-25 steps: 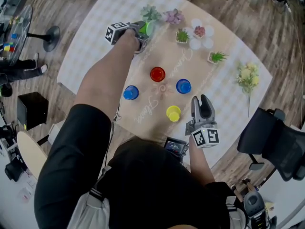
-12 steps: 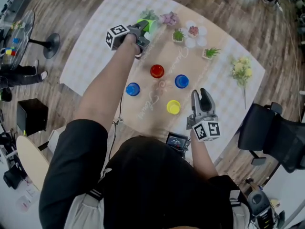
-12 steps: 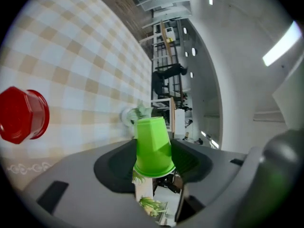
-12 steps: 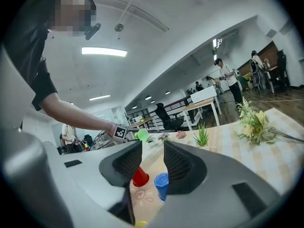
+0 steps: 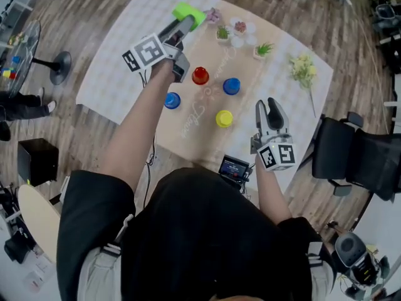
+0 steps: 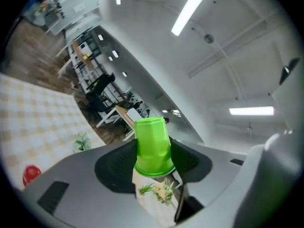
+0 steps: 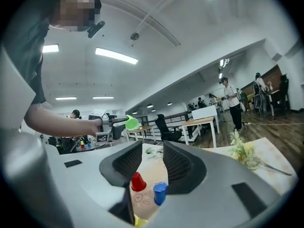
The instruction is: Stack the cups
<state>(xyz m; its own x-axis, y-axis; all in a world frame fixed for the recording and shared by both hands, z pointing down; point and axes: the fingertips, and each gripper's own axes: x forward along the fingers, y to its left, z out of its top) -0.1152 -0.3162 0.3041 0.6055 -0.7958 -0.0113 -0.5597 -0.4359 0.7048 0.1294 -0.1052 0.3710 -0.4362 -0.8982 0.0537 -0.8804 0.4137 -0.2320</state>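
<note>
My left gripper is raised well above the far side of the table and is shut on an upside-down green cup; its jaws have just been closing a little on it. The green cup sits between the pads in the left gripper view. A red cup, two blue cups and a yellow cup stand upside down on the beige runner. My right gripper hovers open to the right of the yellow cup, empty; the red cup and a blue cup lie ahead of it.
Small potted plants and a bunch of flowers line the far and right side of the checked tablecloth. A black device lies at the near edge. A black office chair stands at the right.
The left gripper has risen from the table's far edge with the green cup and rolled. The right gripper has lifted a little.
</note>
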